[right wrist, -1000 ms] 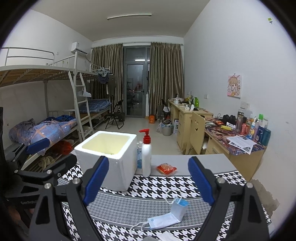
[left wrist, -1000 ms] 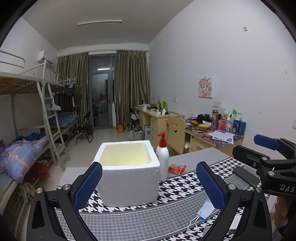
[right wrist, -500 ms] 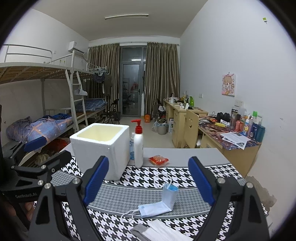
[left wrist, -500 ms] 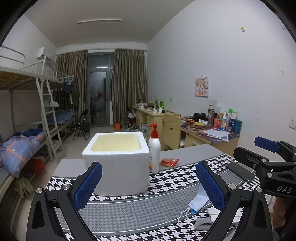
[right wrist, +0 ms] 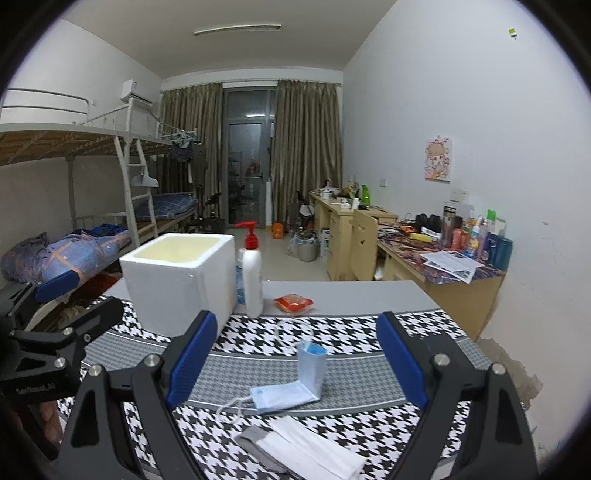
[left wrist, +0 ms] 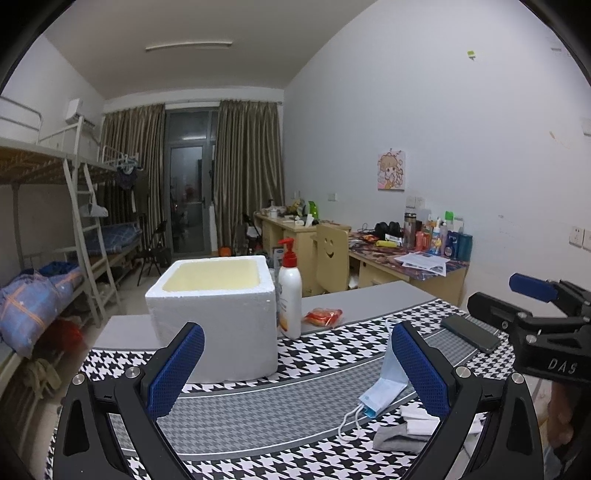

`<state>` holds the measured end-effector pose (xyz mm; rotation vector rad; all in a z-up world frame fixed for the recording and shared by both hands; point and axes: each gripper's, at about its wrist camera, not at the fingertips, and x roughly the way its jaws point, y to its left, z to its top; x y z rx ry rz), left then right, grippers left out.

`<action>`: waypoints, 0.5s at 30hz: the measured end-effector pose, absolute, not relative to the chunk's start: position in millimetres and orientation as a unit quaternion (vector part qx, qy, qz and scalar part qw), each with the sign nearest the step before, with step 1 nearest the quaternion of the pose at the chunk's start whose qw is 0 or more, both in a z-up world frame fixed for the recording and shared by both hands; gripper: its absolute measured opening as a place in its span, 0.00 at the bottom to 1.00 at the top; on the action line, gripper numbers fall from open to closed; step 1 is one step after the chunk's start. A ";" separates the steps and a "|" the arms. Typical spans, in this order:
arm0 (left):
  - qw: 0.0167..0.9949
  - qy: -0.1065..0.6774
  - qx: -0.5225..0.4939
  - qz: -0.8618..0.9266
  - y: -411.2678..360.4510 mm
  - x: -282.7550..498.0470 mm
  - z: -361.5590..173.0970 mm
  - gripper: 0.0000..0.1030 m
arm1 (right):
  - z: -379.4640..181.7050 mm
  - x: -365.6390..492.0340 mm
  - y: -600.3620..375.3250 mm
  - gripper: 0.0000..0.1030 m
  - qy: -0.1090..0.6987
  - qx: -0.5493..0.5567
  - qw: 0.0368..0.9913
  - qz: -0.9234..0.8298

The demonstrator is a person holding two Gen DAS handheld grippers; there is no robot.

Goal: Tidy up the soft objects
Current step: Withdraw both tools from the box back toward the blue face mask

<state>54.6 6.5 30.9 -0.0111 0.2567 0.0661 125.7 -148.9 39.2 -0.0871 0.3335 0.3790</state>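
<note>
both grippers are hovering spread wide and holding nothing: the left gripper (left wrist: 295, 373) and right gripper (right wrist: 295, 358) are framing the blue face mask (right wrist: 291, 387).

Lighting: dim, cool, even; source a ceiling strip lamp (right wrist: 237, 29), well ahead of and above both tools. Shadows: soft, faint on the table (right wrist: 343, 293). Glare: none seen. Distortion: strong fisheye bending, black vignette at corners. Focus: fair throughout; far window (left wrist: 188, 199) dark, slightly grainy.
</note>
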 end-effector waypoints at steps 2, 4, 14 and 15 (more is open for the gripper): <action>0.991 0.132 -0.010 0.024 4.5 55.5 28.5 0.99 | 38.4 125.7 -153.1 0.88 0.167 -0.040 0.967 0.186; 0.991 0.133 -0.012 0.017 3.8 56.4 27.4 0.99 | 35.7 124.3 -157.4 0.88 0.169 -0.038 0.968 0.183; 0.987 0.160 -0.024 -0.007 -1.9 68.3 17.2 0.99 | 21.5 122.7 -172.7 0.88 0.185 -0.034 0.968 0.169; 0.986 0.163 -0.023 -0.009 -3.6 69.9 15.3 0.99 | 20.5 122.3 -173.9 0.88 0.185 -0.035 0.968 0.167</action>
